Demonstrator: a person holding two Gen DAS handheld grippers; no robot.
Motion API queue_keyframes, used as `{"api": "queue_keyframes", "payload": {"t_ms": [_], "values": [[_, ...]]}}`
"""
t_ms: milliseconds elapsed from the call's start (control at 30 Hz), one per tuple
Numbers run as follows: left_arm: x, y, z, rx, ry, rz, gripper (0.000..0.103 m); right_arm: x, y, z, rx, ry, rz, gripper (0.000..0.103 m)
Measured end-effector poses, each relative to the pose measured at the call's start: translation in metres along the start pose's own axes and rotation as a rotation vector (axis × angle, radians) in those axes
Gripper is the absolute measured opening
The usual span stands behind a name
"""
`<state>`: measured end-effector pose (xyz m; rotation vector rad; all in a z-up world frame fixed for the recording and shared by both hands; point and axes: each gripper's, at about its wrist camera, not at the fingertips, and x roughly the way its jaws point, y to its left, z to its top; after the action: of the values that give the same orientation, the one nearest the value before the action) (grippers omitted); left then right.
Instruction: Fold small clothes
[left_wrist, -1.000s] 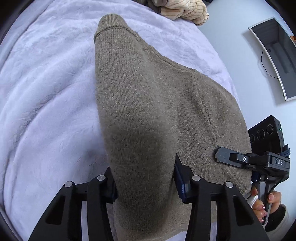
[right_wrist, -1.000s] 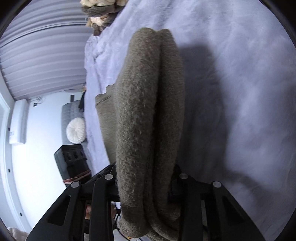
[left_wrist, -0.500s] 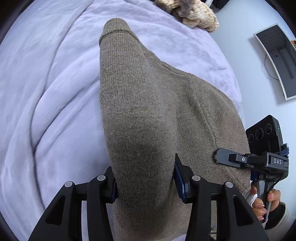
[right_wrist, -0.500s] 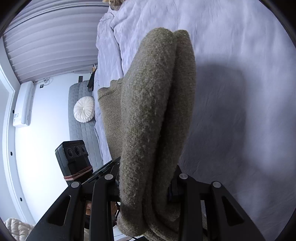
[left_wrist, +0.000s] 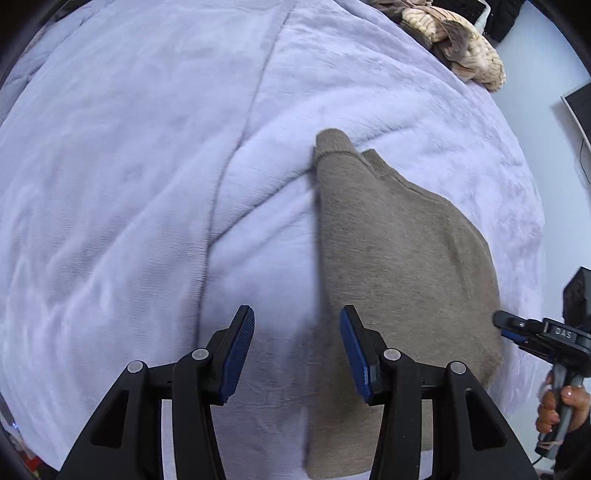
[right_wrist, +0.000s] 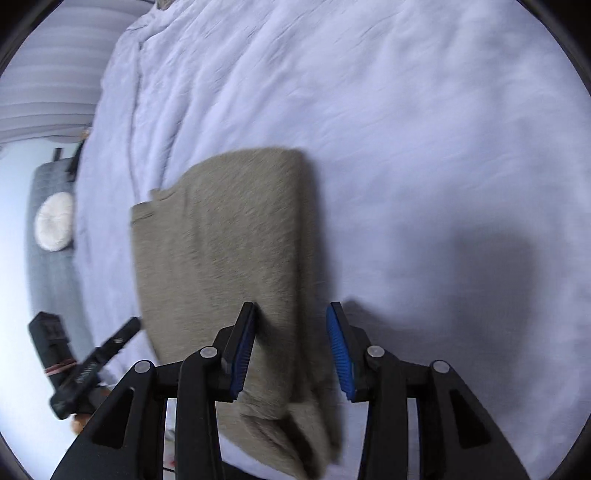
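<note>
- The blanket (left_wrist: 129, 184) lies bare and wide to the left of the folded sweater (left_wrist: 399, 266), open to pass over.
- A heap of clothes (left_wrist: 458, 48) sits at the far edge, well apart from the sweater.
- The right gripper (left_wrist: 517, 328) hovers just beside the sweater's right edge.

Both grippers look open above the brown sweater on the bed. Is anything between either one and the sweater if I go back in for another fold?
Nothing visible blocks either. The left gripper hangs open over the sweater's left edge, the right gripper open over its folded edge, with only lavender blanket around. The clothes pile lies far off.
</note>
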<state>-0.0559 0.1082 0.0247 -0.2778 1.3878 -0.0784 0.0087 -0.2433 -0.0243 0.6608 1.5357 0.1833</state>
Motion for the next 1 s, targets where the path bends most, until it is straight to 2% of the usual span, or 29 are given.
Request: {"api": "queue_keyframes", "payload": {"t_ms": [33, 67, 100, 167, 200, 267, 333, 433, 500, 533, 667, 1000], "values": [[-0.004, -0.001, 0.0, 0.001, -0.012, -0.021, 0.049, -0.007, 0.001, -0.002, -0.007, -0.016, -0.007, 0.029], [-0.008, -0.003, 0.0, 0.009, -0.023, -0.04, 0.04, -0.014, 0.005, -0.005, -0.029, -0.034, -0.024, 0.022], [-0.011, -0.011, -0.001, 0.037, -0.031, -0.065, 0.034, -0.02, 0.01, -0.008, -0.053, -0.047, -0.038, 0.019], [-0.015, -0.02, -0.007, 0.09, -0.024, -0.095, 0.033, -0.026, 0.032, -0.019, -0.112, -0.068, -0.033, 0.018], [-0.014, -0.029, -0.007, 0.113, -0.016, -0.113, 0.033, -0.031, 0.026, -0.031, -0.137, -0.068, -0.02, 0.017], [-0.01, -0.043, -0.016, 0.155, 0.016, -0.131, 0.033, -0.032, 0.046, -0.033, -0.174, -0.057, -0.008, 0.017], [0.004, -0.051, -0.024, 0.18, 0.053, -0.109, 0.033, -0.024, 0.053, -0.044, -0.204, -0.029, -0.014, 0.017], [0.016, -0.051, -0.032, 0.202, 0.072, -0.046, 0.033, -0.009, 0.039, -0.058, -0.226, -0.004, -0.094, 0.017], [0.017, -0.051, -0.032, 0.193, 0.068, -0.056, 0.033, 0.005, 0.031, -0.061, -0.24, -0.005, -0.181, 0.013], [0.017, -0.052, -0.031, 0.193, 0.07, -0.061, 0.033, 0.012, 0.026, -0.059, -0.231, 0.005, -0.19, 0.013], [0.013, -0.055, -0.035, 0.216, 0.071, -0.034, 0.033, 0.02, 0.021, -0.054, -0.195, 0.016, -0.192, 0.012], [-0.001, -0.049, -0.044, 0.199, 0.091, 0.001, 0.033, -0.005, 0.02, -0.068, -0.134, 0.013, -0.183, 0.016]]}}
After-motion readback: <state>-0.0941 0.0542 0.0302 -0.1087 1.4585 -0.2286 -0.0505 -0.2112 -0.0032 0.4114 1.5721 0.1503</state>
